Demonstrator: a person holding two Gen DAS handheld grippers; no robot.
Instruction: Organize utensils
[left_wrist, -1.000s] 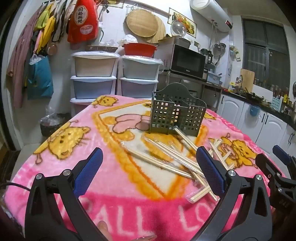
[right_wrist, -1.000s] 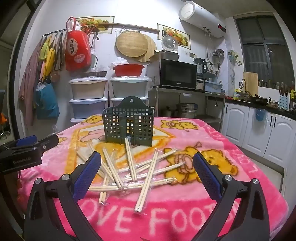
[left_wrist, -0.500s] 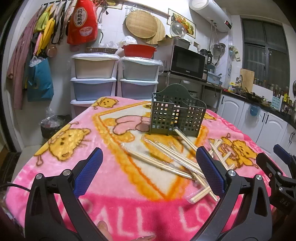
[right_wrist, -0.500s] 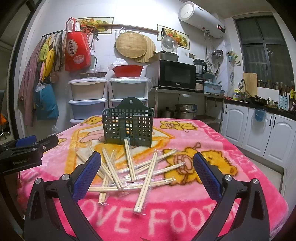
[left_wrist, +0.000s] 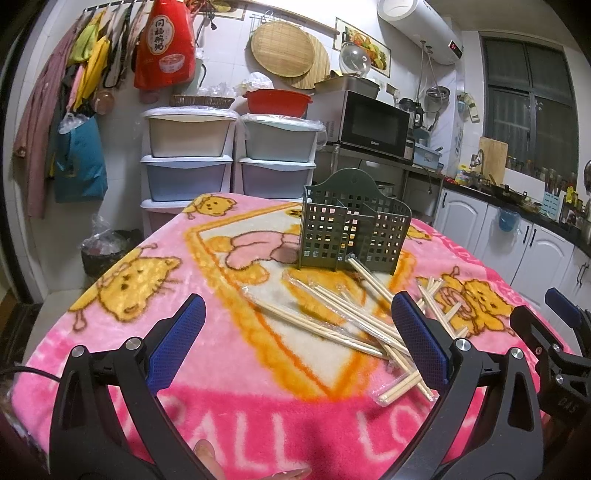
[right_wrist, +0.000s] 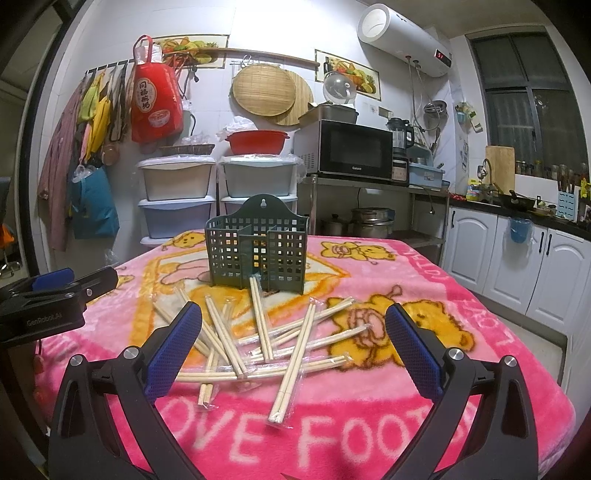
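Utensils here = wrapped chopstick pairs (right_wrist: 258, 339), scattered in a loose criss-cross heap on the pink blanket (right_wrist: 424, 280) covering the table, just in front of the green lattice caddy (right_wrist: 258, 251). Caddy stands upright, divided into compartments, all apparently empty; one pair (right_wrist: 260, 314) lies with its far end touching the caddy base. I have both units hovering above the near table edge, nothing gripped: left gripper (left_wrist: 295, 343) wide open, right gripper (right_wrist: 290, 343) wide open, blue pads (right_wrist: 171, 343) well apart. Step in hand, as I judge it: first pick, not yet begun. Procedure, approx.: select the topmost pair, e.g. the one angled toward me at heap front (right_wrist: 291, 373); it overlaps others, so lifting it should disturb least. Close across the pair near mid-length, perpendicular to its axis, so it does not pivot. Plastic sleeves look slick; expect slip, so clamp both sticks, not sleeve only. Rotate to vertical over one compartment, then release. Risk: soft blanket gives under pads; caddy is light and may tip if struck. Sticks: pale wood, thin, each pair in a clear sleeve.
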